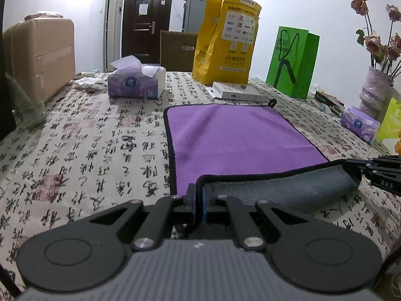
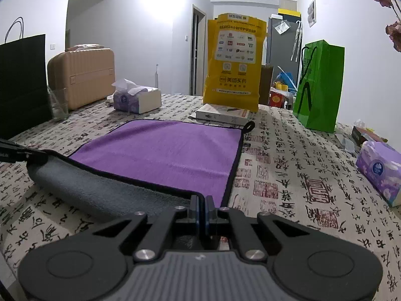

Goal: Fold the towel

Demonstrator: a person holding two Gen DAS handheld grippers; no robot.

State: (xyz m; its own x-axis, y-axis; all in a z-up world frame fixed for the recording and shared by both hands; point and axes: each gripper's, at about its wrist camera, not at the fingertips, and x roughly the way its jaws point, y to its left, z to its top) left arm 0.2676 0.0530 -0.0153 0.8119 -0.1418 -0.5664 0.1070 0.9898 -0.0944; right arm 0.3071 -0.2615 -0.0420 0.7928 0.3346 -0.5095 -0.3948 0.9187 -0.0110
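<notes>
A purple towel (image 1: 238,135) with a black hem and a grey underside lies on the patterned tablecloth; it also shows in the right wrist view (image 2: 165,148). Its near edge is lifted and curled over, grey side (image 1: 280,190) up. My left gripper (image 1: 199,200) is shut on the near left corner. My right gripper (image 2: 202,208) is shut on the near right corner and shows at the right edge of the left wrist view (image 1: 351,168). The left gripper shows at the left edge of the right wrist view (image 2: 37,154). A black hanging loop (image 1: 272,102) sits at the far right corner.
Behind the towel lie a white box (image 1: 238,92), a yellow bag (image 1: 225,42) and a green bag (image 1: 292,62). Tissue packs (image 1: 136,80) (image 2: 378,170), a glass (image 1: 27,107), a beige suitcase (image 1: 42,52) and a vase of dried flowers (image 1: 376,87) ring the table.
</notes>
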